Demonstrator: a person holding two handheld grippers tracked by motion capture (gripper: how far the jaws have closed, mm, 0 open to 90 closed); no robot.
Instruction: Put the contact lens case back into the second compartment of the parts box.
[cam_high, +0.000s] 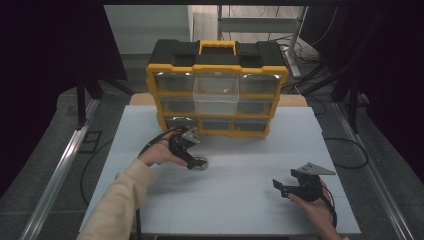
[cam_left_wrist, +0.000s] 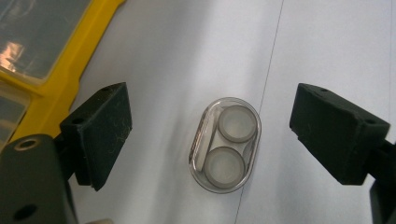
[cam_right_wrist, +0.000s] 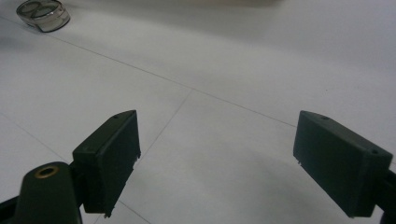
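Observation:
A small clear oval case (cam_left_wrist: 225, 144) holding two grey round discs lies on the white table, also seen as the oval case (cam_high: 201, 163) and, far off, the case (cam_right_wrist: 43, 14). My left gripper (cam_left_wrist: 210, 140) hovers over it, open, jaws wide on either side without touching. From above, the left gripper (cam_high: 192, 161) sits just in front of the organizer. My right gripper (cam_right_wrist: 215, 163) is open over bare table, and the right gripper (cam_high: 284, 188) rests at the front right.
A yellow and black drawer organizer (cam_high: 217, 90) stands at the back of the white board (cam_high: 240, 200), with one clear drawer (cam_high: 216, 95) pulled out in the top middle. Its yellow edge (cam_left_wrist: 60, 88) is close on the left of my left gripper.

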